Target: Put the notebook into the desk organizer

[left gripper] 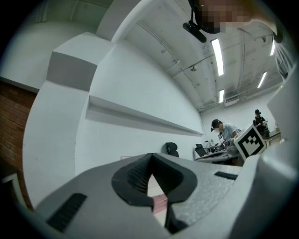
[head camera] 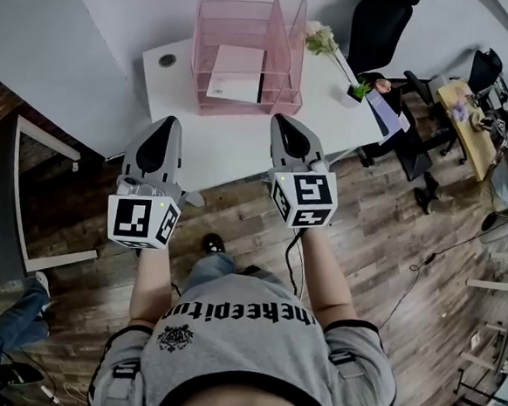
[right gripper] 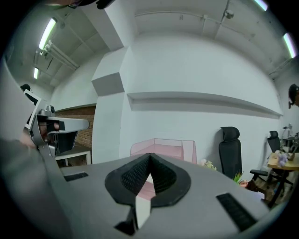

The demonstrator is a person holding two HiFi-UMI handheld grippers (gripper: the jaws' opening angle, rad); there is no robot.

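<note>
White desk (head camera: 232,148) set against a plain wall, wood-plank floor below, office chairs and other workstations to the right. A person stands back from the desk edge w/ a hand-held gripper in each hand, neither touching anything.

The left hand-held gripper (head camera: 167,123) has its jaws pressed together and nothing between them. The right hand-held gripper (head camera: 283,119) is likewise closed and empty, per its own view. The notebook (head camera: 236,72), white cover w/ a dark spine, lies flat inside the pink wire-mesh desk organizer (head camera: 286,34), in the wide left section. Which tier it sits on can't be told.

Judged from this, the placing looks done and what remains is a clean pull-back. To do it well:
- keep both tools level and well apart from the mesh walls
- avoid the potted plant (head camera: 359,90) and flower sprig (head camera: 320,41) beside the organizer
- check the notebook sits fully inside the tray, not hanging over the front lip; if it does, nudge it w/ closed tips rather than re-grip

Writing: shirt print partly legible, approx. "thekeepit…", the rest cut off. A small mark on the notebook's corner is too small to read. The marker cubes show b/w squares only, no text.
</note>
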